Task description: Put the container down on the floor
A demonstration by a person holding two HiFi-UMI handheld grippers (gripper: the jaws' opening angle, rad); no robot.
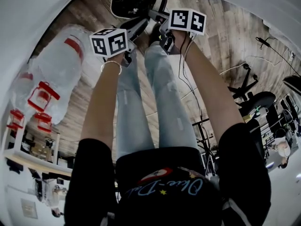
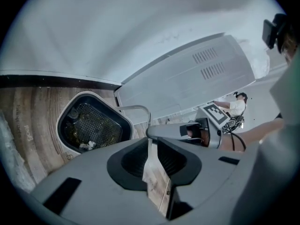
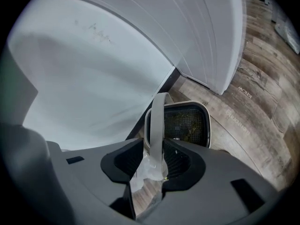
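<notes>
The container (image 1: 136, 0) is a white bin with a dark mesh inside, held low over the wood floor in front of the person's feet. In the left gripper view the container (image 2: 92, 123) lies ahead at the left, and its thin grey handle (image 2: 138, 108) arches back into my left gripper (image 2: 151, 146), which is shut on it. In the right gripper view the handle (image 3: 157, 118) runs as a grey band from the container (image 3: 186, 123) into my right gripper (image 3: 157, 156), also shut on it. From the head view both grippers, left (image 1: 139, 26) and right (image 1: 159, 21), meet at the container's near side.
A white curved wall and a white vented panel (image 2: 192, 74) stand just behind the container. Big clear water jugs (image 1: 56, 67) with red handles lie at the left. Office chairs (image 1: 251, 95) and cables are at the right. Wood plank floor (image 3: 255, 93) lies all around.
</notes>
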